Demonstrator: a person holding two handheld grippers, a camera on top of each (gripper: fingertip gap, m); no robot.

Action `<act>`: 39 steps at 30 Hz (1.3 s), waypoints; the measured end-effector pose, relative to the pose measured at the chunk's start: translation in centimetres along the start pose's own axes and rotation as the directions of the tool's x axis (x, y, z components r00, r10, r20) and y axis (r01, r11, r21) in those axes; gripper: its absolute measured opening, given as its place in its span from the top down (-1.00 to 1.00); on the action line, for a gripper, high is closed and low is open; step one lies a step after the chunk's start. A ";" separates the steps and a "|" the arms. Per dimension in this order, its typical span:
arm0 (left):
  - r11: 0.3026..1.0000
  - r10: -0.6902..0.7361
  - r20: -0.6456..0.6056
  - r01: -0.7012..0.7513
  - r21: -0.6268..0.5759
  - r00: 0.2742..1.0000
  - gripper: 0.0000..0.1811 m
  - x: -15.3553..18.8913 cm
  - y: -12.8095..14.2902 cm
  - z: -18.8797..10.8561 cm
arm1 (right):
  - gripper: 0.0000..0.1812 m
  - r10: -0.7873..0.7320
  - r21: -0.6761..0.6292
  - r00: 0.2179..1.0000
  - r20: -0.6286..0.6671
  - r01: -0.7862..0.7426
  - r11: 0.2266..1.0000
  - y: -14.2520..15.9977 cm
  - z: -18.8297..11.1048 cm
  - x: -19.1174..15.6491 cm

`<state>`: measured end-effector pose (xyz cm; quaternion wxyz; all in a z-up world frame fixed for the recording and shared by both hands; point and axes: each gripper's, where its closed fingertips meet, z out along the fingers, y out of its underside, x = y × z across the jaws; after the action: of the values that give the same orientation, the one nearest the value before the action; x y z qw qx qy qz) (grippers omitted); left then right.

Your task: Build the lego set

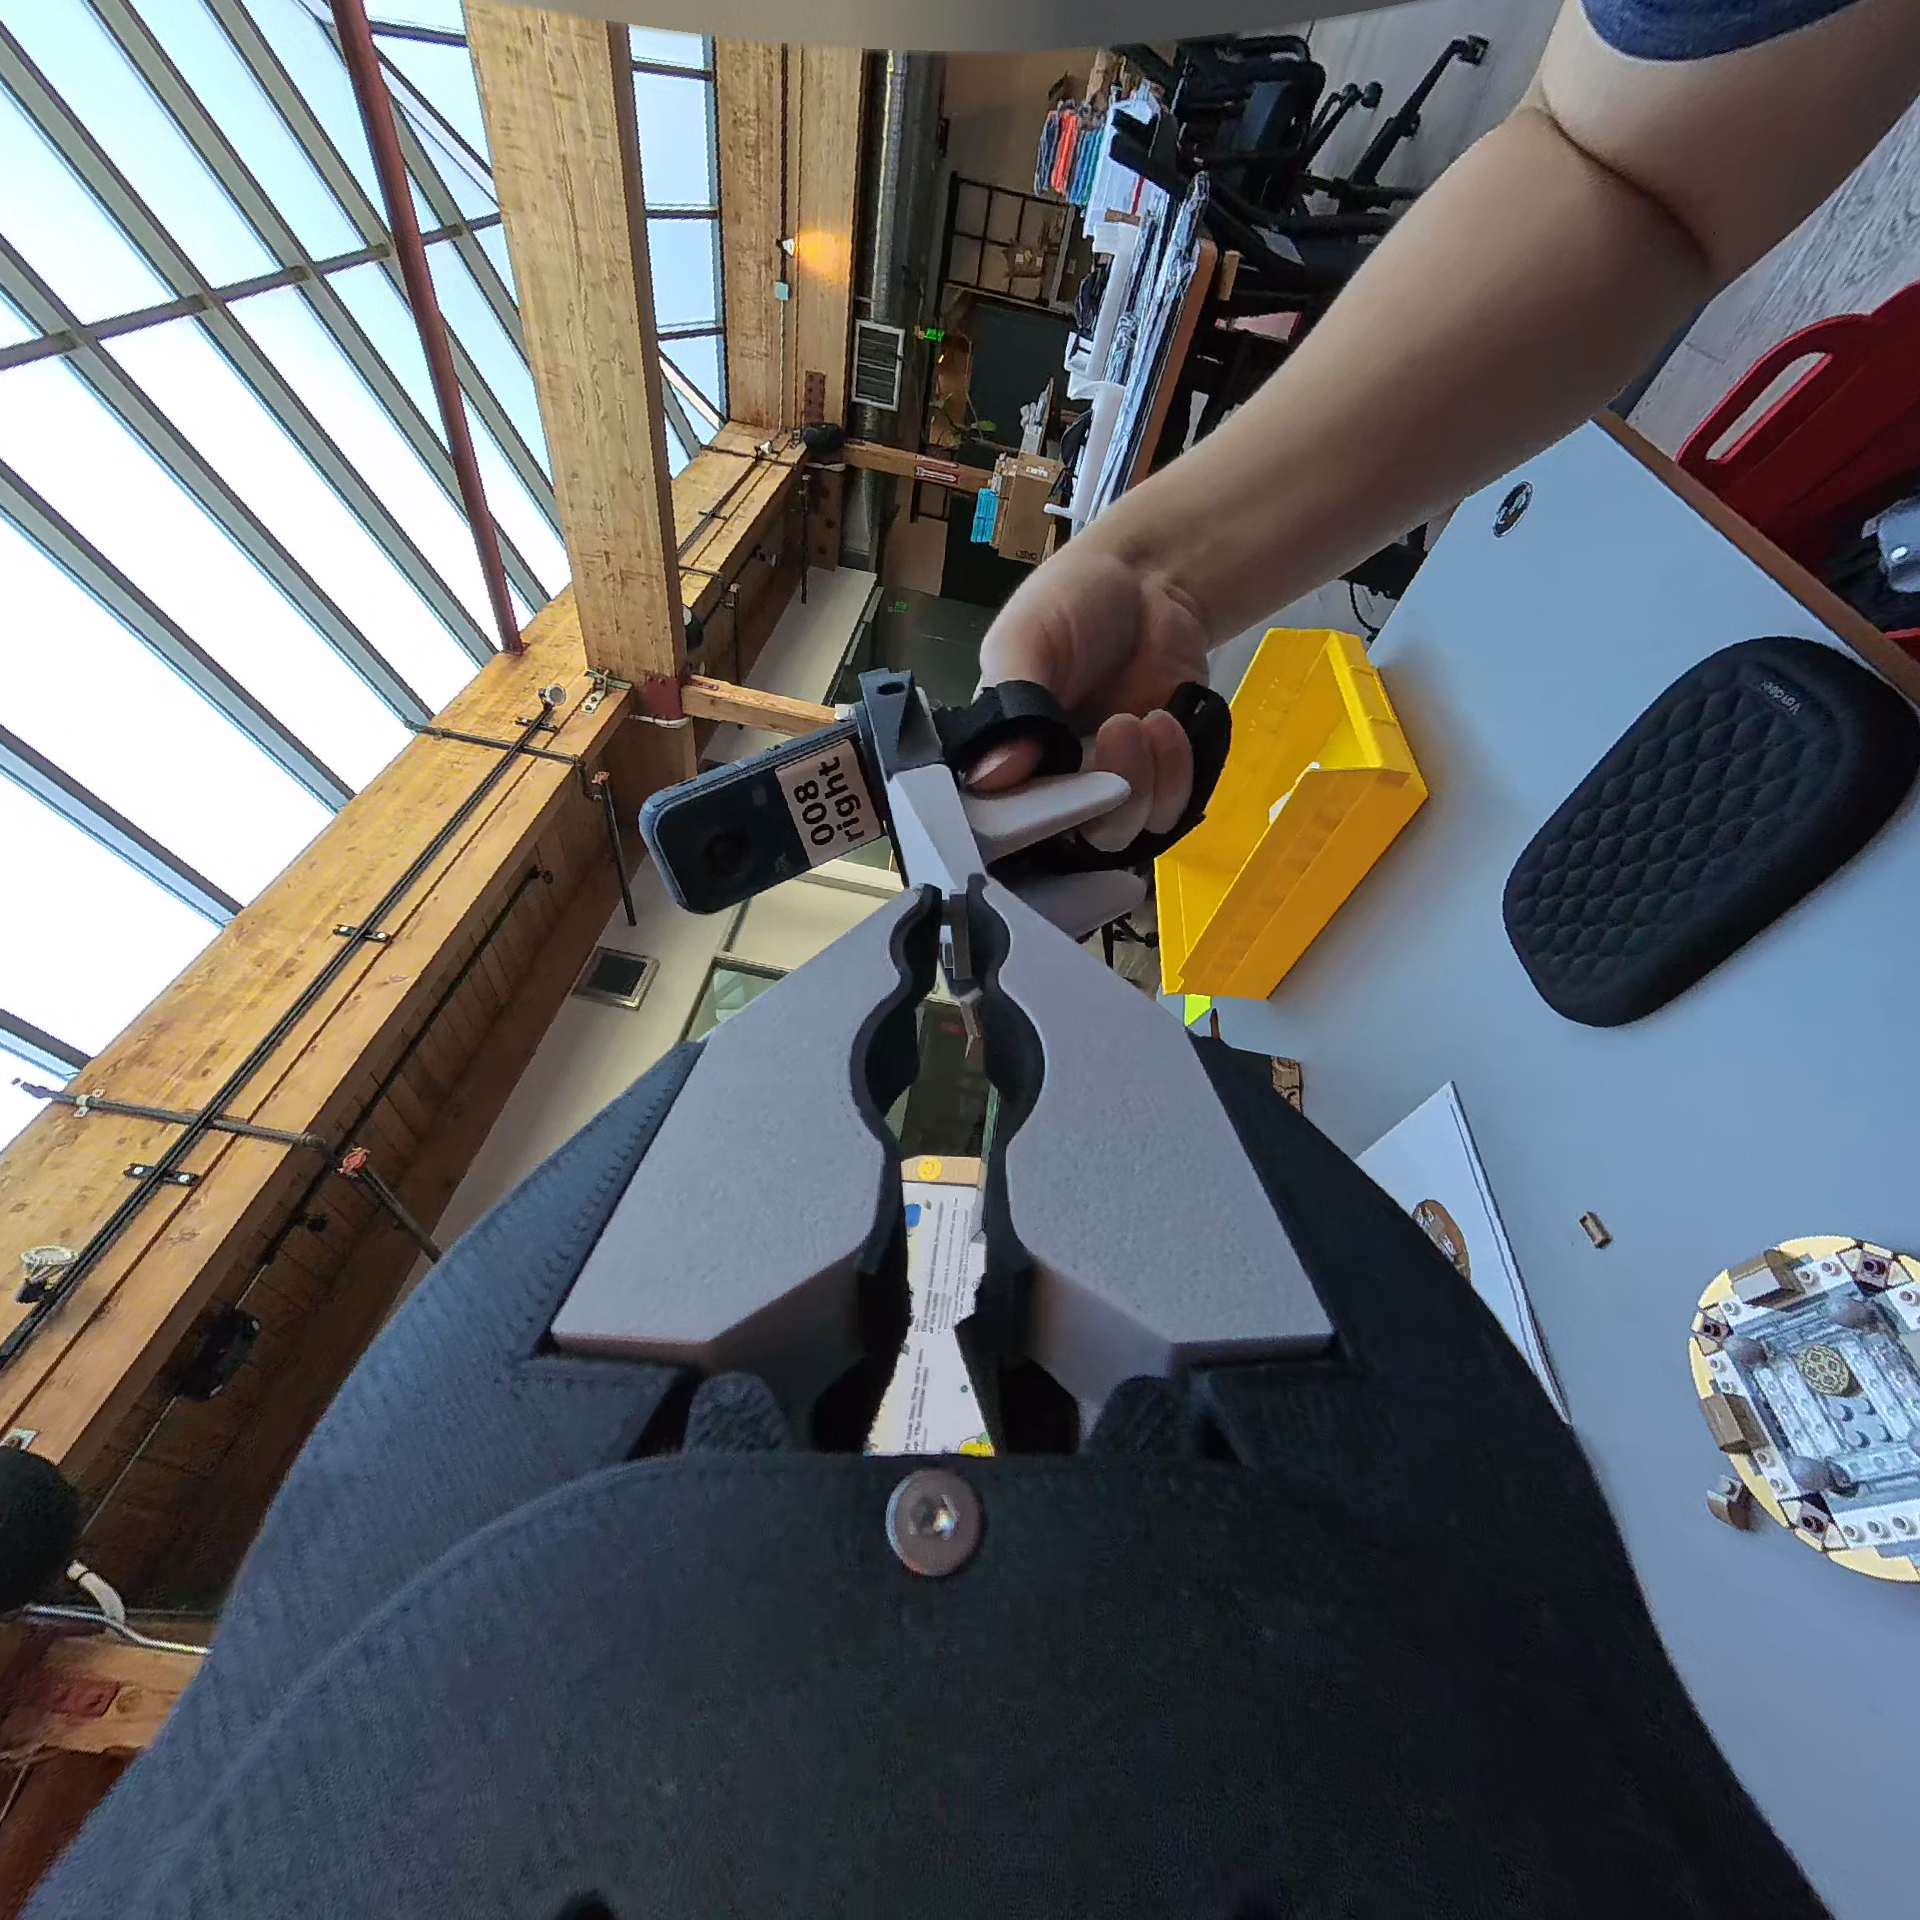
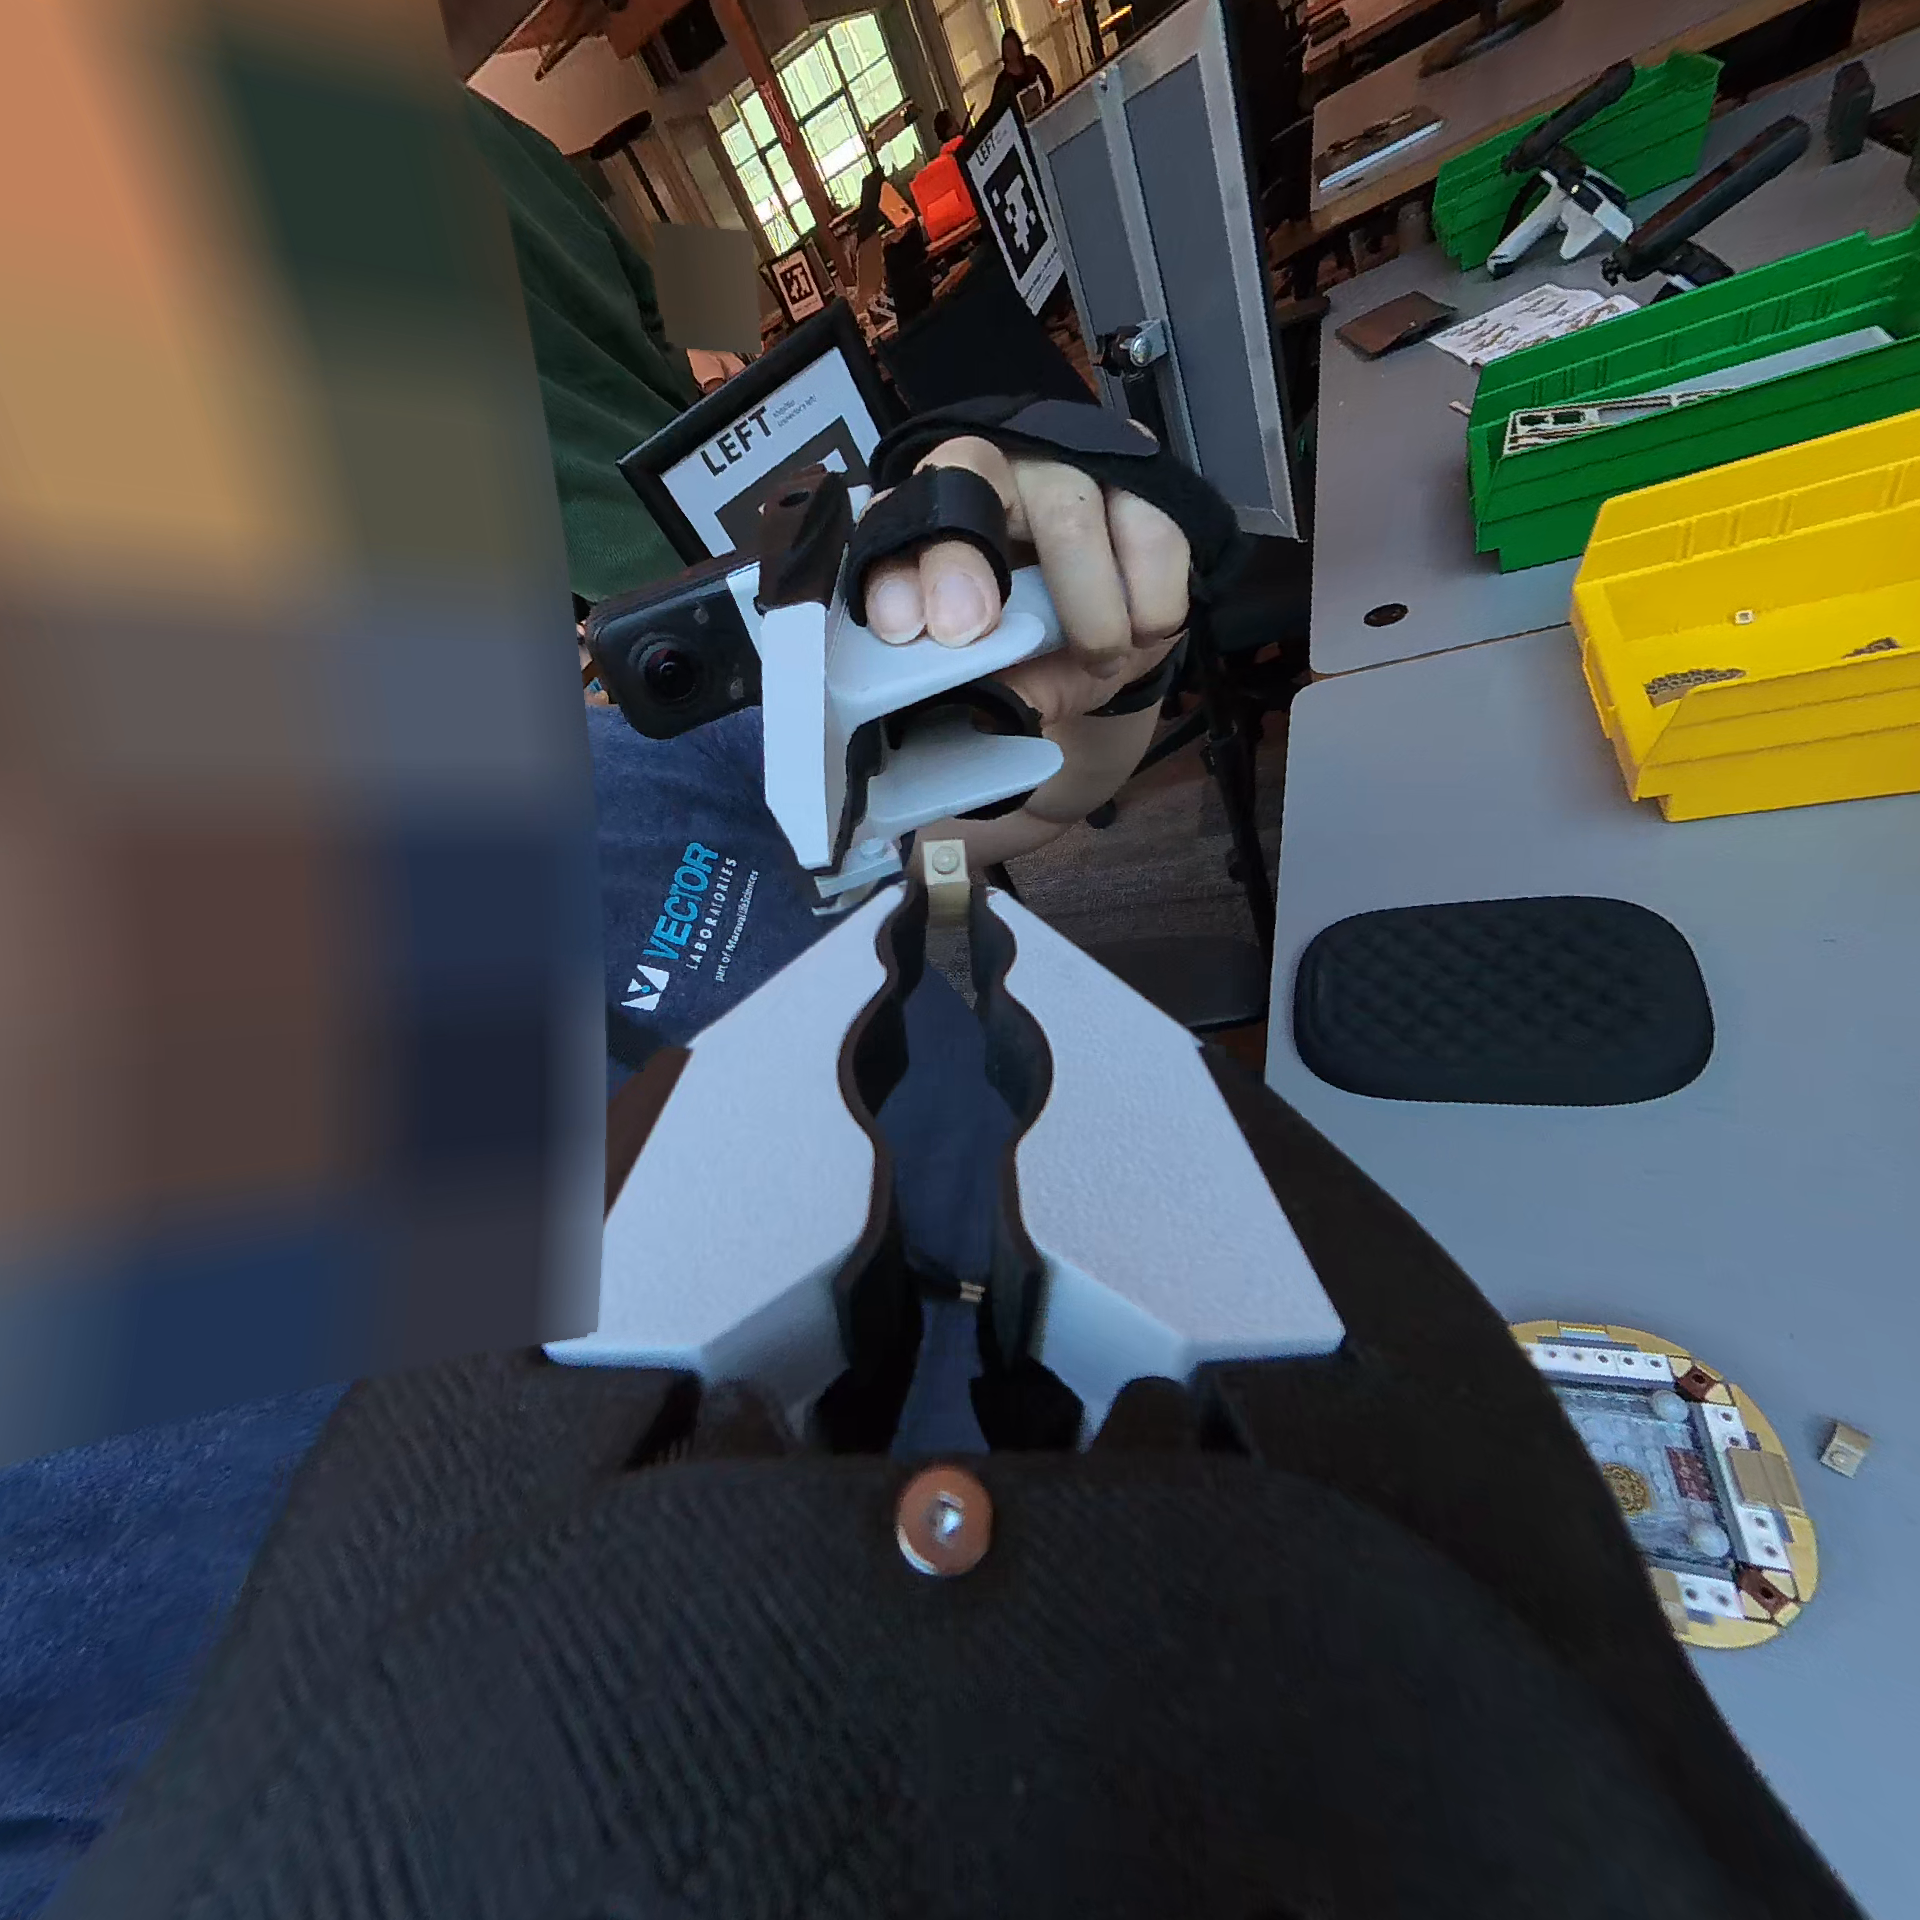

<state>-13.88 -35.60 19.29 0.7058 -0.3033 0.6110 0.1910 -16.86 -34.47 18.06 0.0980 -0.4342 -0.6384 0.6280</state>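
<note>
The room is big, with wood beams (image 1: 582, 343) and tall windows (image 1: 177, 436). The grey desk (image 2: 1475, 1226) holds yellow bins (image 2: 1756, 665), green bins (image 2: 1683, 374) and a black pad (image 2: 1501, 997). The round lego set (image 2: 1673, 1486) lies flat near the desk's edge, with a loose tan piece (image 2: 1844, 1446) just beside it. Both grippers are up in the air, tips nearly touching. The right gripper (image 2: 943, 904) pinches a small tan brick (image 2: 945, 878). The left gripper (image 1: 951, 935) pinches a small grey piece (image 1: 958, 951).
</note>
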 end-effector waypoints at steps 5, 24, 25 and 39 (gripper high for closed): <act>0.999 -0.010 -0.010 0.010 0.047 1.000 0.97 -0.2 -1.2 -0.1 | 0.92 -0.184 0.005 0.981 -0.055 0.185 0.983 -0.5 0.0 0.5; 0.986 -0.097 -0.018 0.099 0.134 0.995 0.98 -0.5 -2.3 0.0 | 0.92 -0.432 0.166 0.899 0.065 0.417 0.893 -1.1 0.5 -2.0; 0.984 -0.103 -0.021 0.105 0.143 0.994 0.98 -0.4 -2.4 0.0 | 0.92 -0.434 0.184 0.899 0.061 0.417 0.890 -1.3 0.4 -1.8; 0.933 -0.246 -0.031 0.245 0.262 0.969 0.97 -0.7 -3.1 0.4 | 0.92 -0.564 0.439 0.746 0.355 0.400 0.805 -0.9 0.7 -4.0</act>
<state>-11.70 -37.62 20.61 0.7590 -0.2802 0.5874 0.0185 -15.33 -37.56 20.38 0.1743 -0.0634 -0.6174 0.7645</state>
